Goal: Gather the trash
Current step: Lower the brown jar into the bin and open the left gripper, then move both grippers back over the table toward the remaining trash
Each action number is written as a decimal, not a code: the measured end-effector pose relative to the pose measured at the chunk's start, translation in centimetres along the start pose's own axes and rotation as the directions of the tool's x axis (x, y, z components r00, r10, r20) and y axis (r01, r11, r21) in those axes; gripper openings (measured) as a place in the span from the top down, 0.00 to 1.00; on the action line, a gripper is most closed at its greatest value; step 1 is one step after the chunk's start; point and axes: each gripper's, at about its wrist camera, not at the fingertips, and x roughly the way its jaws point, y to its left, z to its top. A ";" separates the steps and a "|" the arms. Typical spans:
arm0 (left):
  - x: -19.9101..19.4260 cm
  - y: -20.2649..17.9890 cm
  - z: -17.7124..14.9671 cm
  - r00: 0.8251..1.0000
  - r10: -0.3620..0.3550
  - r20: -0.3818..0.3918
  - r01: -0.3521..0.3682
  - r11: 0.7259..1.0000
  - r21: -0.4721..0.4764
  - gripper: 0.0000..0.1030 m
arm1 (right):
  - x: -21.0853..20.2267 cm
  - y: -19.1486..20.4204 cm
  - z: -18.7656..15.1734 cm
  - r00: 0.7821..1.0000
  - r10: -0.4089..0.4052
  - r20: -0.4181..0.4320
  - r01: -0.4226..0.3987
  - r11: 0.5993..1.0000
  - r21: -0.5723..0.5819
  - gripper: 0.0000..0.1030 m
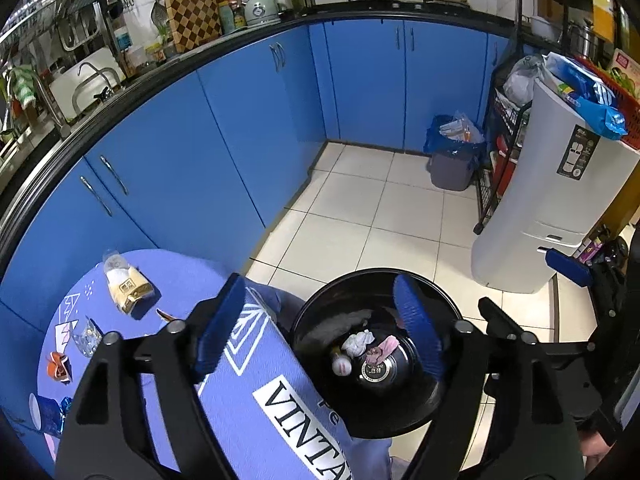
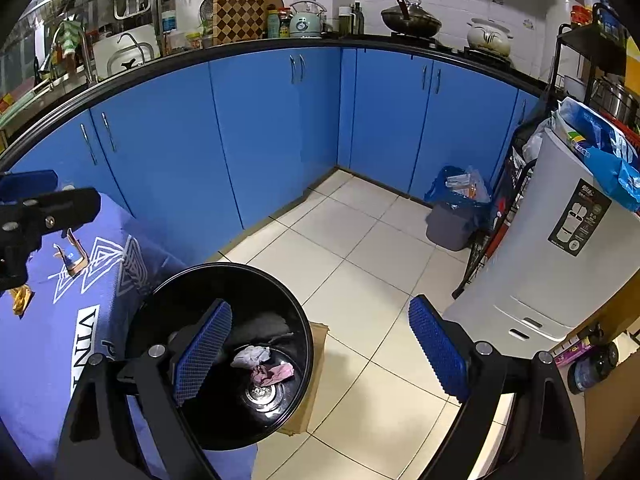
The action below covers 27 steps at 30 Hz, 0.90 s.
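Hanging over the black bin (image 1: 372, 400), both grippers have their fingers spread wide and empty. Crumpled paper (image 1: 359, 342) lies below the left gripper (image 1: 320, 330), nearer its right finger. Only the left view shows wrappers (image 1: 128, 286) on the counter (image 1: 192, 280) beyond its left finger; only the right gripper's (image 2: 320, 350) view shows cardboard (image 2: 316, 360) under the bin.

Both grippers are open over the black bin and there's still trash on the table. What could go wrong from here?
1. The black bin stands right against the tablecloth edge; reaching back with the left gripper could snag the cloth.
2. The clear crumpled wrapper looks thin and flat, so it may slip from the pads.
3. The right gripper hangs partly beyond the bin's rim, so a drop from there may hit the floor.
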 end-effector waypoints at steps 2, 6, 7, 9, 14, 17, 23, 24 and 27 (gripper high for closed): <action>0.1 0.3 0.2 1.000 -0.004 0.005 0.004 1.000 -0.011 0.13 | 0.1 0.1 0.1 1.000 0.000 -0.002 0.000 1.000 -0.003 0.15; 0.1 0.9 0.2 1.000 -0.021 0.004 0.021 0.999 -0.037 0.06 | 0.2 0.5 0.2 1.000 0.003 -0.004 -0.003 1.000 -0.012 0.15; 0.1 1.1 0.2 1.000 -0.023 0.002 0.023 0.999 -0.042 0.06 | 0.2 0.6 0.2 1.000 0.003 -0.004 -0.003 1.000 -0.014 0.15; 0.1 1.5 0.1 1.000 -0.021 -0.001 0.021 0.999 -0.049 0.06 | 0.1 0.9 0.3 1.000 0.007 -0.004 -0.007 1.000 -0.015 0.15; -0.4 2.2 -0.1 1.000 -0.018 0.003 0.018 0.998 -0.064 0.06 | -0.4 1.7 0.6 1.000 0.016 0.001 -0.016 1.000 -0.027 0.15; -0.9 2.7 -0.4 1.000 -0.013 0.008 0.014 0.997 -0.074 0.06 | -0.9 2.4 0.8 1.000 0.020 0.006 -0.020 0.999 -0.038 0.15; -2.3 5.2 -1.5 1.000 0.016 0.015 -0.015 0.994 -0.109 0.06 | -2.0 4.5 1.5 0.999 0.044 0.025 -0.043 0.997 -0.066 0.15; -2.5 5.8 -1.6 1.000 0.020 0.016 -0.018 0.993 -0.119 0.06 | -2.2 5.0 1.7 0.998 0.047 0.029 -0.044 0.996 -0.074 0.15; -3.2 7.4 -2.3 0.999 0.034 0.017 -0.031 0.988 -0.149 0.06 | -2.8 6.5 2.0 0.998 0.056 0.040 -0.052 0.994 -0.099 0.15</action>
